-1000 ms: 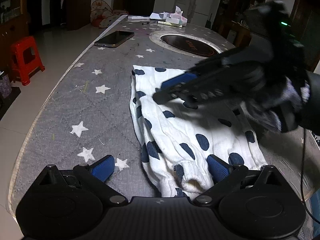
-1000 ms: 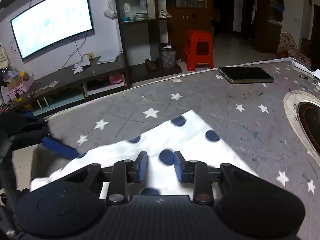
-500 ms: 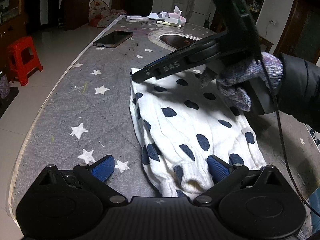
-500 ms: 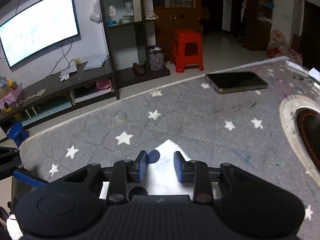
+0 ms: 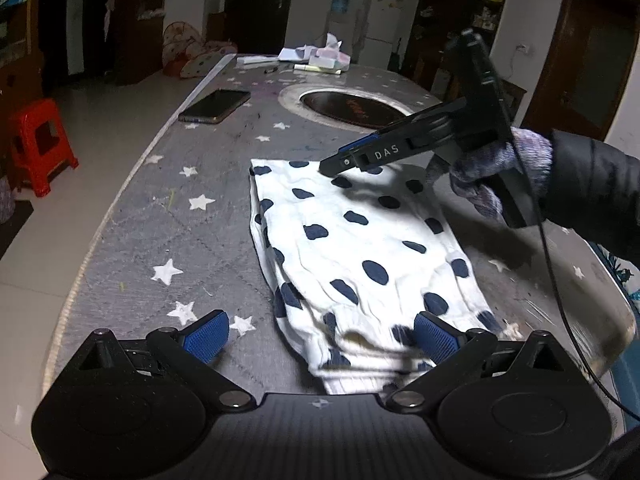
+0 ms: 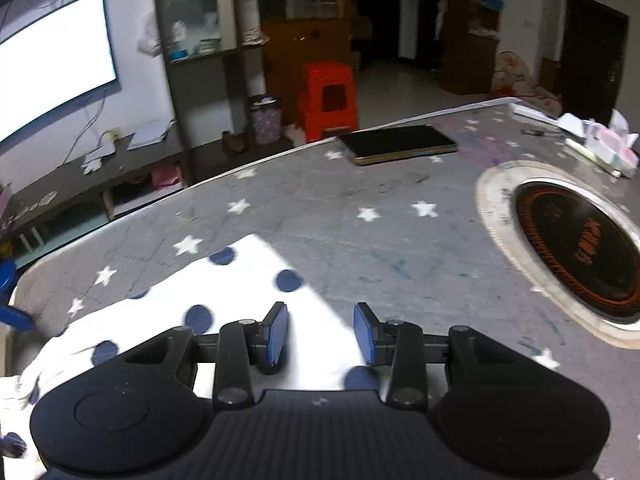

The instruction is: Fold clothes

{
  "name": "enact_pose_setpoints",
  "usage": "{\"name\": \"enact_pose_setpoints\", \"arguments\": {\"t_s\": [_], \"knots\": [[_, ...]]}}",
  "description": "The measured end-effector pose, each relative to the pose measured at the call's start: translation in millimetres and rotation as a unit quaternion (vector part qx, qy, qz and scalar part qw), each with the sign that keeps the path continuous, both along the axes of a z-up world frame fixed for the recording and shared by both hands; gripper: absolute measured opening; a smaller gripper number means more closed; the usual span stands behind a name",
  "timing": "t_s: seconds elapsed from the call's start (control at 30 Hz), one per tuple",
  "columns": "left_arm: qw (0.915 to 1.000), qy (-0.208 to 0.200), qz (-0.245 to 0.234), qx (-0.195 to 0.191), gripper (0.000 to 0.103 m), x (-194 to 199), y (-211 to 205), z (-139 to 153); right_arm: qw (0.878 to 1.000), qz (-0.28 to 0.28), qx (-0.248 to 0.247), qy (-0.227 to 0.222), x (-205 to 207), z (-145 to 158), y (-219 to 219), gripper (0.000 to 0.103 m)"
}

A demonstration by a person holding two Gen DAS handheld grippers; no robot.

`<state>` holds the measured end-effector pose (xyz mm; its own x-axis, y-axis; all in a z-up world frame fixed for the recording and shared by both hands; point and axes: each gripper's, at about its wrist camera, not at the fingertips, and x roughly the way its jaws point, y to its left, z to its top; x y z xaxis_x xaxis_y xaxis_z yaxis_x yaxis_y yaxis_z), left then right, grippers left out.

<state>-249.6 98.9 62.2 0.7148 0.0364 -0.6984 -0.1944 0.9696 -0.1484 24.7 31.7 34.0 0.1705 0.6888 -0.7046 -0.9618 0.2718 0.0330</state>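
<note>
Right gripper: jaws apart, having just been opening; nothing clamped; only the garment's far edge lies below the gap.
Left gripper: jaws set wide apart; pads not pressing anything; the garment's ribbed near end lies between and under them, closer to the right pad.
Garment: white cloth with dark blue spots, folded to a rough rectangle, lying flat on the table from the left gripper's fingers out to the right gripper's tips.
Right hand: gloved, dark sleeve, holding the right gripper above the garment's far corner.
Table: grey cover with white stars, beneath both grippers.
Phone: dark, flat on the table, well beyond both grippers' fingertips.
Round inset: dark disc in a pale ring, beyond and right of the right gripper's fingers.
Stool: red, on the floor, far left of the left gripper's fingers.
</note>
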Motion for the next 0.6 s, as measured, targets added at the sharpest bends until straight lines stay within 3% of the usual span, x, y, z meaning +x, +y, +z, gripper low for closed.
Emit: {"name": "enact_pose_setpoints", "arguments": {"t_s": [0.23, 0.6], "knots": [[0.9998, 0.006, -0.012, 0.017, 0.101, -18, -2, 5, 0.999, -0.018, -0.016, 0.028, 21, -6, -9, 0.037], [0.9981, 0.043, -0.032, 0.031, 0.101, -13, -9, -22, 0.999, -0.022, -0.027, 0.026, 29, -9, -19, 0.040]]}}
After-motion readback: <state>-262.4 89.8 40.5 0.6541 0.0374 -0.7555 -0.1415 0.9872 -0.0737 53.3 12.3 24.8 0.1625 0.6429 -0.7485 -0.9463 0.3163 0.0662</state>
